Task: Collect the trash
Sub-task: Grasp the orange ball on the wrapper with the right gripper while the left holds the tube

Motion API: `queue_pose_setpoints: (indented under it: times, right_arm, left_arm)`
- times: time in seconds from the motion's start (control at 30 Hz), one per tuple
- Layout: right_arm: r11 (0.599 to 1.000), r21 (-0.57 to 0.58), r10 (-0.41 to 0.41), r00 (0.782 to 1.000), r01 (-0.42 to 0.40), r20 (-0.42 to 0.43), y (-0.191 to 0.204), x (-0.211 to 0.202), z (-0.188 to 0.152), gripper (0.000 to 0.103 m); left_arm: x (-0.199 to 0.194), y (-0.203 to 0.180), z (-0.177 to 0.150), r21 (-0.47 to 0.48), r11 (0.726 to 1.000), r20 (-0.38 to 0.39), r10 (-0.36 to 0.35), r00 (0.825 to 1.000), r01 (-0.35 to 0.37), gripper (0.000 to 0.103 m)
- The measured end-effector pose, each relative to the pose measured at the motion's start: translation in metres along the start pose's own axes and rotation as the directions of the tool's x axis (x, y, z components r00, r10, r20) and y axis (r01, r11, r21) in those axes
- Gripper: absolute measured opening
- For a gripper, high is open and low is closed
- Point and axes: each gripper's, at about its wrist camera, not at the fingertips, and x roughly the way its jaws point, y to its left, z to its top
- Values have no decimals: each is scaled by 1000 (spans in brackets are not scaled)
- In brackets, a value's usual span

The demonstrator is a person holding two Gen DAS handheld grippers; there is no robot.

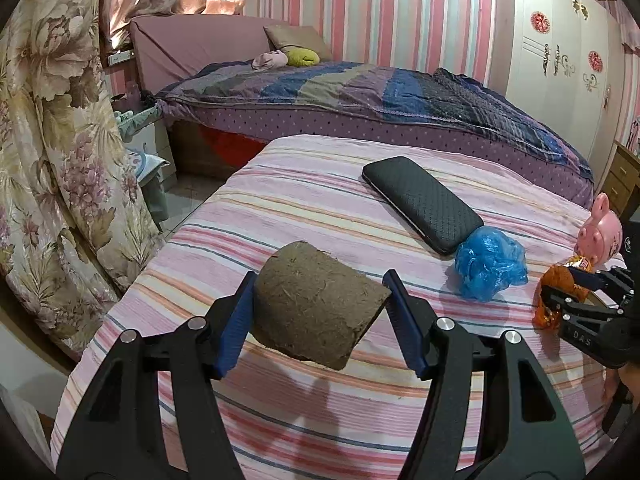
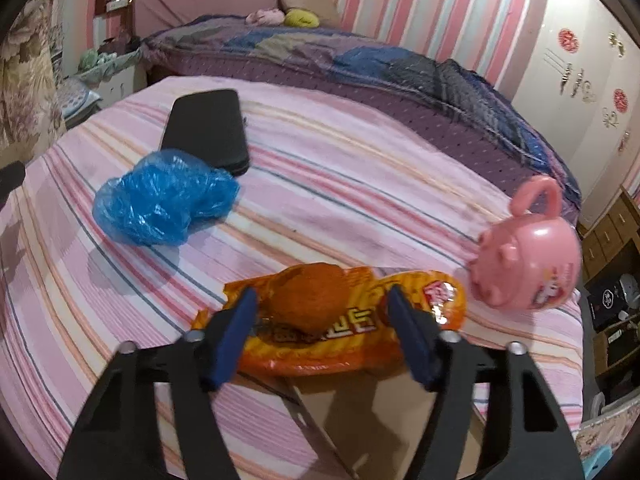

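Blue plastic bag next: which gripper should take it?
Probably neither yet. The left gripper clamps a brown cardboard-like piece; the right gripper straddles the orange snack wrapper. The blue plastic bag lies between both; whichever empties first.

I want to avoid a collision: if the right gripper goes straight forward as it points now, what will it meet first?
The right gripper would first meet the orange snack wrapper, already between its open fingers. The pink pig toy lies to the right, probably off that line.

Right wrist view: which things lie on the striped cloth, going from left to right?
Blue plastic bag → black phone case → orange snack wrapper → pink pig toy.
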Motion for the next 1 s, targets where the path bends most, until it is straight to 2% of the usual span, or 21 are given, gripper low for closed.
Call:
queue_pose_setpoints:
  times: [0.03,0.13,0.2,0.47,0.67,0.83,1.0]
  right_arm:
    - [1000,1,3,1000,-3,0,0,3,-3,45]
    - [1000,-7,8,1000,-8,19,0,-3,-6,35]
    - [1000,-23,-7,998,8,58,0,-17,-11,33]
    - [1000,5,-26,993,26,118,-16,-59,-41,32]
    - [998,38,-49,991,44,126,-33,-89,-57,32]
    - [993,87,-88,987,77,131,-58,-126,-88,32]
    - [984,145,-118,984,98,133,-78,-138,-121,32]
  left_arm:
    - [-1,0,0,0,1000,-1,1,1000,-1,62]
    - [-4,-1,0,5,1000,4,0,1000,0,62]
    - [-8,-3,0,15,1000,9,2,1000,-2,62]
    - [-25,-12,-3,37,999,17,-16,1000,16,62]
    - [-38,-31,-12,83,996,25,-39,999,37,62]
    - [-50,-59,-25,127,990,28,-70,997,66,62]
    - [-63,-81,-39,127,984,14,-130,991,127,62]
